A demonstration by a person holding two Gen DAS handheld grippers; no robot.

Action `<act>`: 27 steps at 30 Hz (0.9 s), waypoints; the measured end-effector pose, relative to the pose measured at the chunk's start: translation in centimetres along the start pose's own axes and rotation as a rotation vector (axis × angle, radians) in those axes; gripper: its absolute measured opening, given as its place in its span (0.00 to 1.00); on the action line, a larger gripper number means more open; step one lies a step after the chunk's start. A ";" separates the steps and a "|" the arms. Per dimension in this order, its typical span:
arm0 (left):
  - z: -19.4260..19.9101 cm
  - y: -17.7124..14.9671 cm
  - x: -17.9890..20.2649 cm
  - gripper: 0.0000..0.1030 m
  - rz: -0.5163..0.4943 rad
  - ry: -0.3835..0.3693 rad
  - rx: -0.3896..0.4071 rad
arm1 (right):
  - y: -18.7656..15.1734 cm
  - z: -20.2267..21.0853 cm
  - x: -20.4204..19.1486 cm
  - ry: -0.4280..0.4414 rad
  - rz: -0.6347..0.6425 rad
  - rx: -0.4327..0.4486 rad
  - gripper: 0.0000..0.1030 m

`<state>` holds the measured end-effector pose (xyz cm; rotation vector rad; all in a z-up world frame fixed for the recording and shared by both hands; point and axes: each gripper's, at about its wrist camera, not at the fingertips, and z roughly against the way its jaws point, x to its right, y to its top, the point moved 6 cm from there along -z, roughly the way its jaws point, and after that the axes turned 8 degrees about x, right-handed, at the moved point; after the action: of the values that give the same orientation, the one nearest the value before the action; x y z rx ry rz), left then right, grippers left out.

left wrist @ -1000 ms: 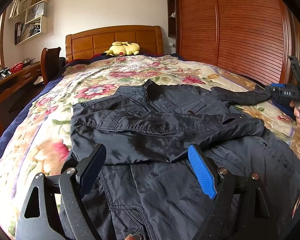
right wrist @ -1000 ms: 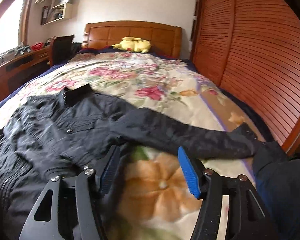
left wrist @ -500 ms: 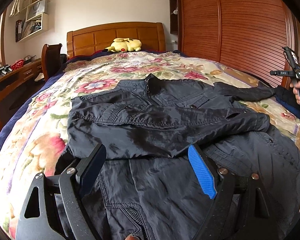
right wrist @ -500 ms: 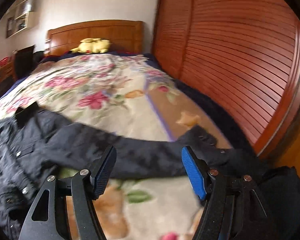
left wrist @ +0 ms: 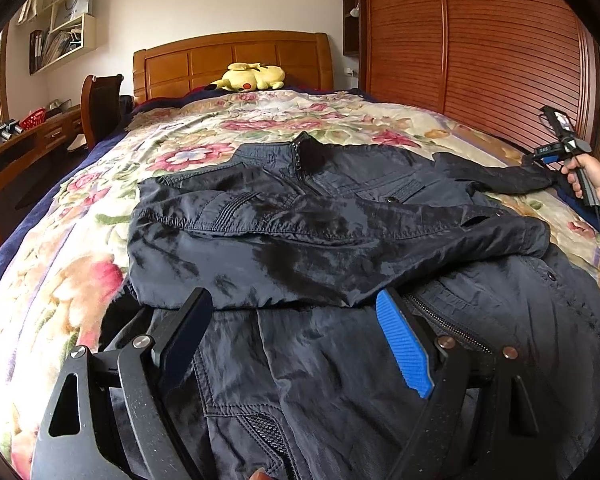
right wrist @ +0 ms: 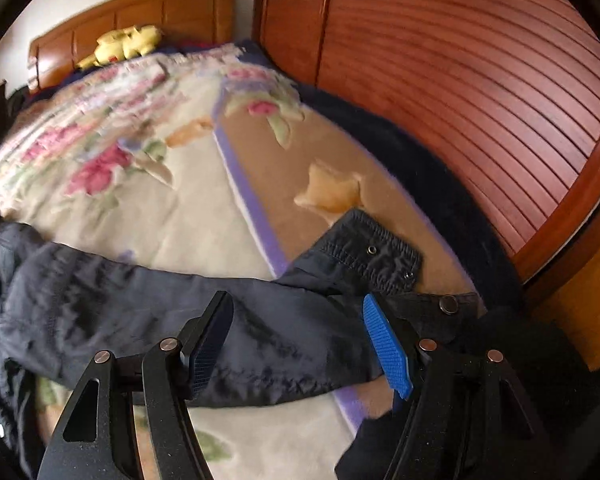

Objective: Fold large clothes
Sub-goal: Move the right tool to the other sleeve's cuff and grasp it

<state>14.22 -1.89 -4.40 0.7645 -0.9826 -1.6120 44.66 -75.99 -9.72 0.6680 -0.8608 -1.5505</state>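
A black jacket (left wrist: 340,236) lies front-up on the floral bedspread (left wrist: 80,264), collar toward the headboard. One sleeve is folded across its chest. The other sleeve (right wrist: 148,304) stretches out sideways to the bed's right edge and ends in a snap-button cuff (right wrist: 368,252). My left gripper (left wrist: 294,304) hovers open over the jacket's lower front, nothing between its fingers. My right gripper (right wrist: 296,312) stands open just above the outstretched sleeve, short of the cuff, with the cloth under the gap and the pads not pressing it. A hand (left wrist: 584,172) holds that gripper at the far right of the left wrist view.
A yellow plush toy (left wrist: 252,78) lies by the wooden headboard (left wrist: 228,60). Slatted wooden wardrobe doors (right wrist: 480,80) run close along the bed's right side. A desk (left wrist: 24,148) and a chair (left wrist: 100,108) stand on the left. More dark cloth (right wrist: 540,360) lies at the bed's right edge.
My right gripper has travelled to the right along the outstretched sleeve, from near the jacket's body to just short of the cuff, turning toward the wardrobe. The left gripper and the jacket have stayed put.
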 end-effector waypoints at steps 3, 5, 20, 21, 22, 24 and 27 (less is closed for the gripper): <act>-0.1 -0.1 0.0 0.82 0.000 -0.002 -0.004 | 0.3 -1.3 0.0 -0.020 0.022 -0.034 0.68; -0.2 -0.1 0.1 0.82 -0.001 -0.003 -0.007 | 0.5 -2.0 -0.1 -0.034 0.040 -0.058 0.68; -0.4 -0.4 0.1 0.82 -0.001 -0.008 -0.019 | -1.6 -6.4 -0.6 -0.083 0.106 -0.177 0.43; -0.4 -0.4 0.1 0.82 0.000 -0.008 -0.017 | -1.8 -6.3 -0.5 -0.088 0.112 -0.180 0.30; -0.4 -0.4 0.0 0.82 0.001 -0.008 -0.016 | -2.0 -6.1 -0.5 -0.093 0.120 -0.183 0.19; -0.4 -0.4 0.0 0.82 0.005 -0.010 -0.014 | -2.3 -5.5 -0.6 -0.076 0.122 -0.172 0.12; -0.4 -0.5 -0.1 0.82 0.016 -0.020 -0.016 | -1.9 -3.7 -1.3 -0.077 0.145 -0.128 0.08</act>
<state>14.41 -1.81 -5.02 0.7297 -0.9867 -1.6150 46.84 -75.23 -13.42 0.4466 -0.8411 -1.4941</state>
